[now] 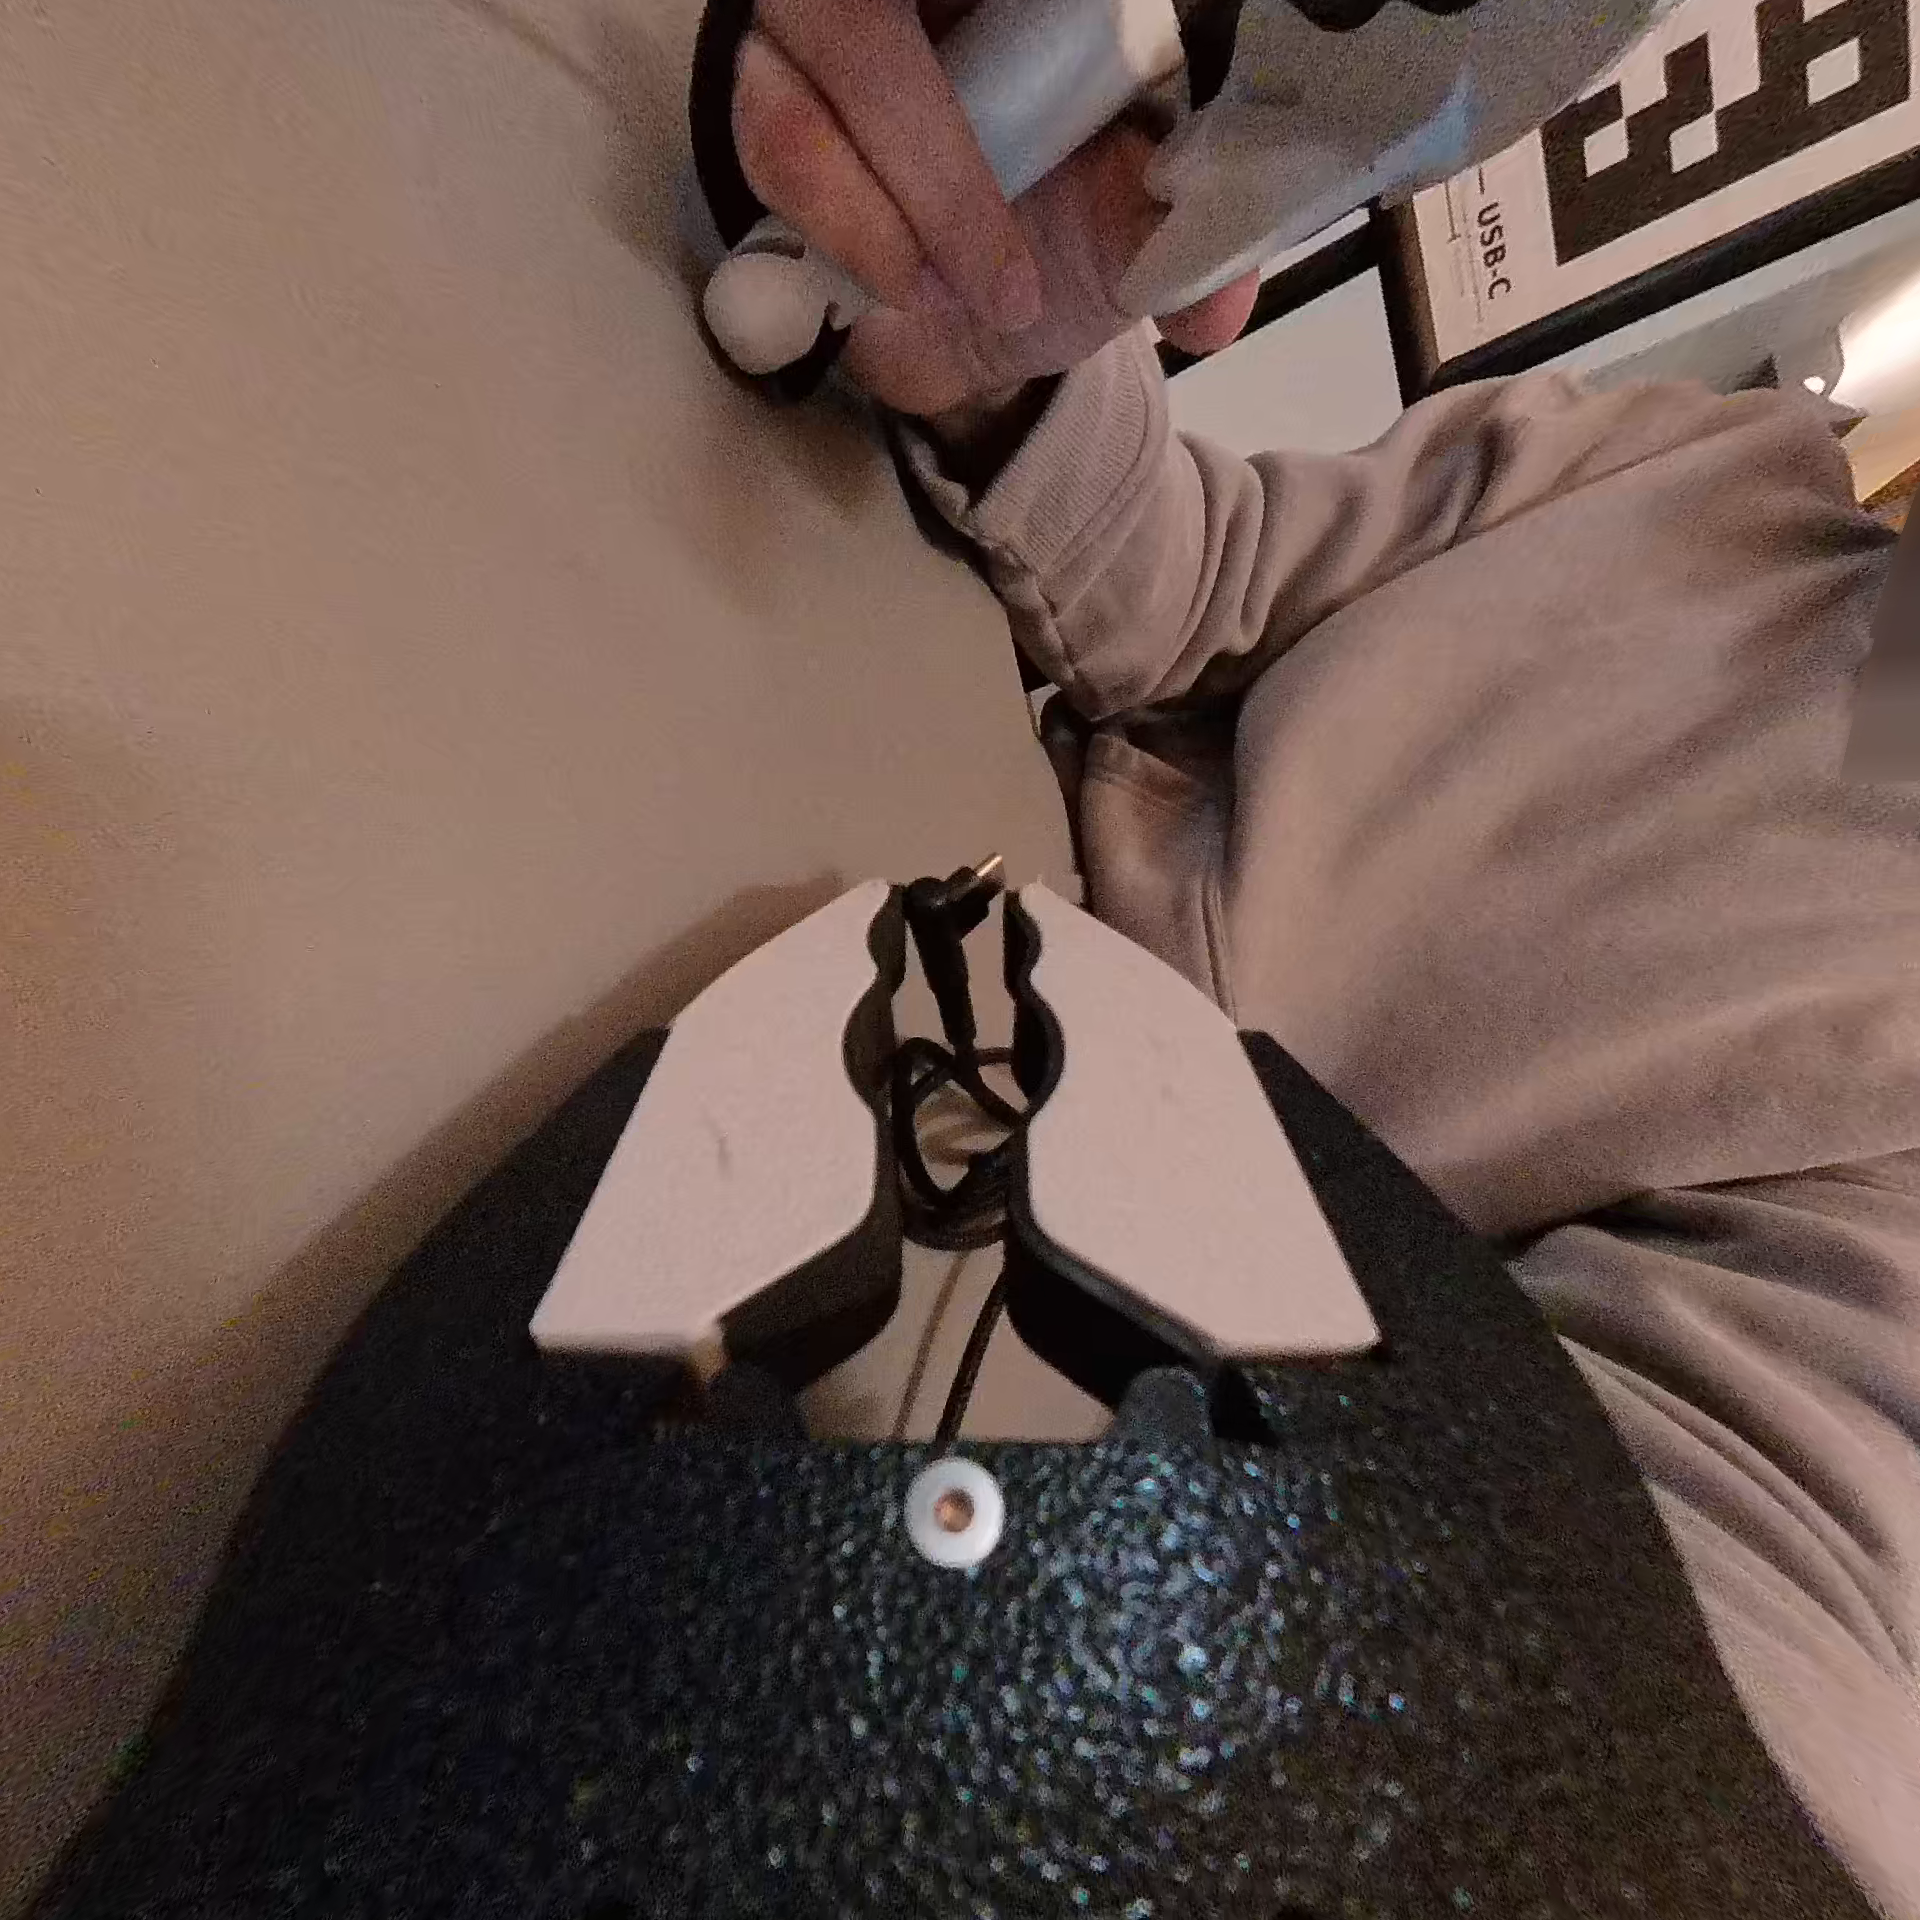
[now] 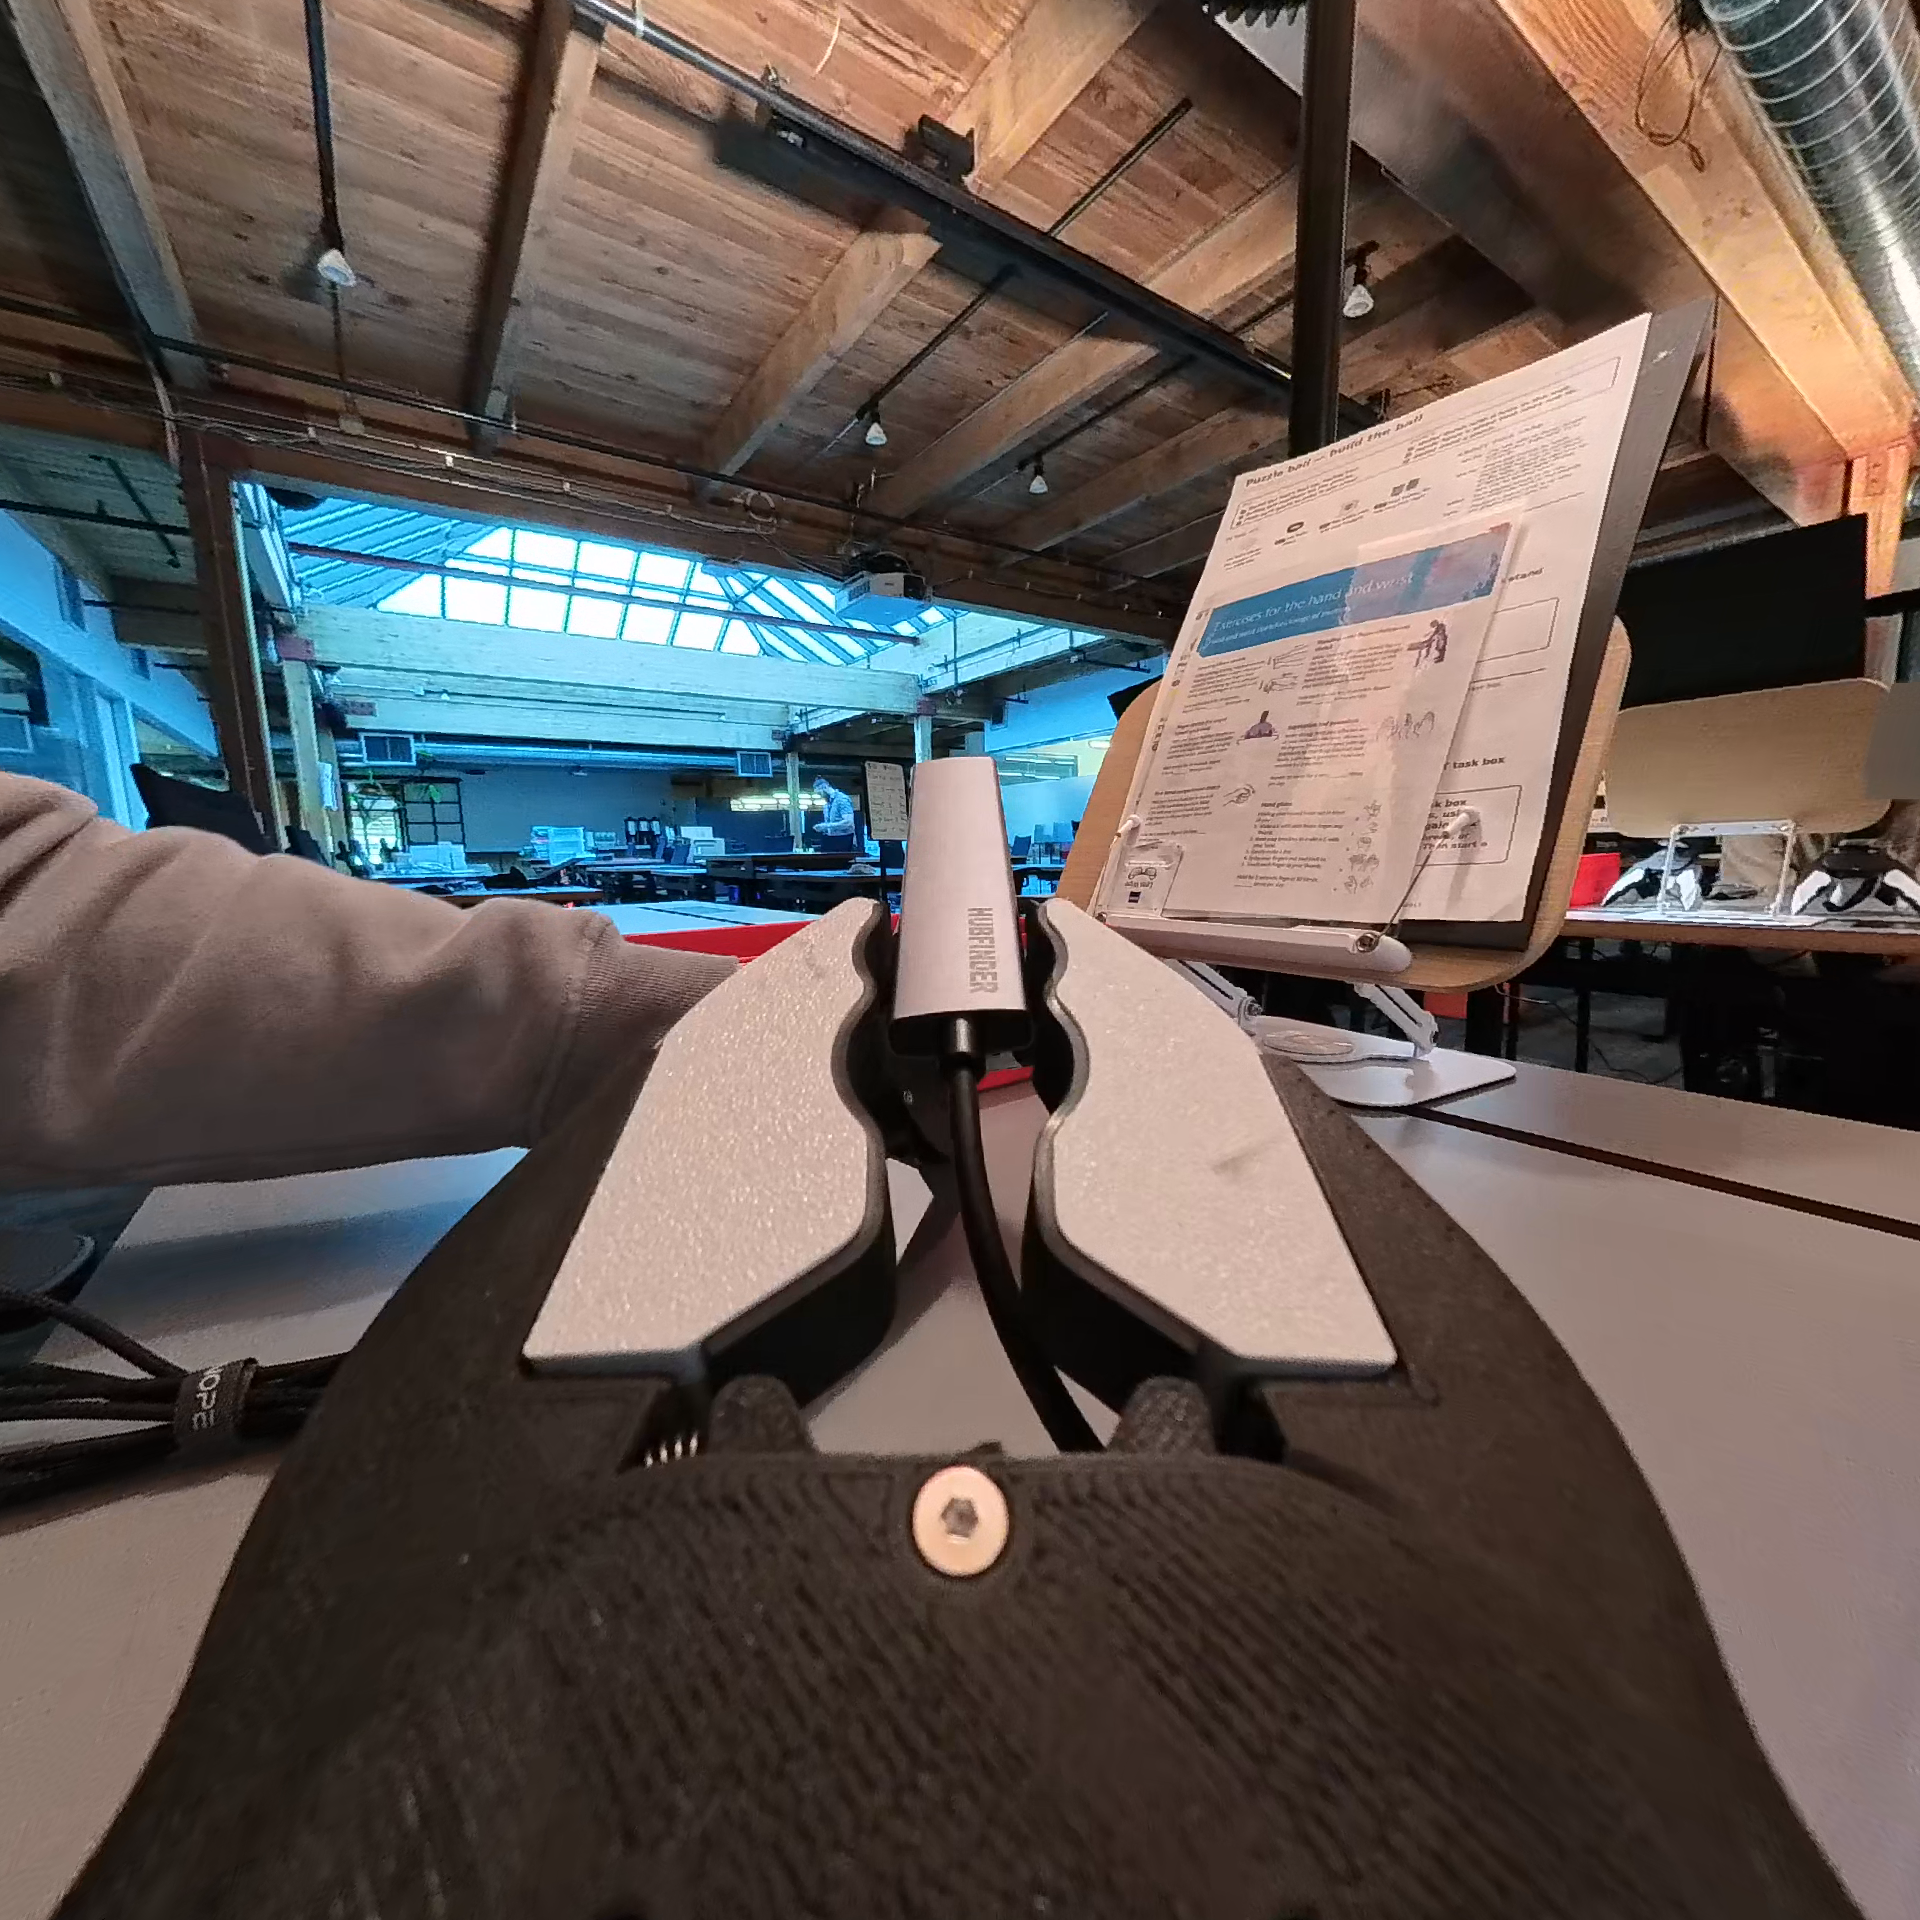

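In the left wrist view my left gripper [image 1: 954,891] is shut on a thin black cable [image 1: 951,1060] whose small metal-tipped plug [image 1: 948,896] sticks out between the fingertips, above a beige table [image 1: 364,623]. A person's hand [image 1: 914,218] holds the other gripper's handle at the top. In the right wrist view my right gripper [image 2: 958,920] is shut on a slim grey metal hub [image 2: 951,894], held upright. The hub's thick black cable [image 2: 987,1226] runs down between the fingers.
A grey sleeve [image 1: 1455,779] fills the right of the left wrist view and crosses the left of the right wrist view [image 2: 291,997]. A document stand with printed sheets [image 2: 1371,707] stands at the right on the grey table [image 2: 1662,1299]. A bundled black cable [image 2: 156,1403] lies at the left. Some 15 centimeters of space lies between my two pairs of fingers.
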The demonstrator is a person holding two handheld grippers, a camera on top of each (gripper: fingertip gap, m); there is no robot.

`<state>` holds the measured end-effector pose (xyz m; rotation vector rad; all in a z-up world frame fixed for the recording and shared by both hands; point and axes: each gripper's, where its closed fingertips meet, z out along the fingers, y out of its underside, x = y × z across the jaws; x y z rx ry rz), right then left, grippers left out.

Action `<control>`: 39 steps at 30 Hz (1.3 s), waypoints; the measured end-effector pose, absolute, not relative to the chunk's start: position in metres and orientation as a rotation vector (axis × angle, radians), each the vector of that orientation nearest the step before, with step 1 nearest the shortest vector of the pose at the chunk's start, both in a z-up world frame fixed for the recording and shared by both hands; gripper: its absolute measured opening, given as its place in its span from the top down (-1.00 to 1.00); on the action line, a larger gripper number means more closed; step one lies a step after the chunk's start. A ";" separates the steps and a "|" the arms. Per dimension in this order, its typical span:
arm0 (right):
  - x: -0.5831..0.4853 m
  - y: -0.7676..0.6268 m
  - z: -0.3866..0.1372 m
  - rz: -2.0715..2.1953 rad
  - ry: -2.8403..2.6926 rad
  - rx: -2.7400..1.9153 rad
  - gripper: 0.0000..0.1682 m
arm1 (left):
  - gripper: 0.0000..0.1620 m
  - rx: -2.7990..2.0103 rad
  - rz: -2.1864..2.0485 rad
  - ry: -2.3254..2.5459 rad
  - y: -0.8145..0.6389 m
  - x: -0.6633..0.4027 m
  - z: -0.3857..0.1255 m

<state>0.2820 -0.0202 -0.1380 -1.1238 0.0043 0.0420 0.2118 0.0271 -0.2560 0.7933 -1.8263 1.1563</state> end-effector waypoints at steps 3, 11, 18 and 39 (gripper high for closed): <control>0.282 -0.020 -0.138 0.041 0.003 -1.123 0.71 | 0.84 0.751 1.162 -1.819 0.026 0.209 -0.256; 0.281 -0.020 -0.138 0.047 -0.001 -1.124 0.71 | 0.84 0.796 1.246 -1.742 0.030 0.213 -0.249; 0.281 -0.020 -0.138 0.049 0.002 -1.122 0.71 | 0.85 0.879 1.297 -1.685 0.033 0.225 -0.247; 0.232 -0.007 -0.170 0.068 -0.407 -1.406 0.71 | 0.91 1.625 1.558 -1.465 0.077 0.198 -0.195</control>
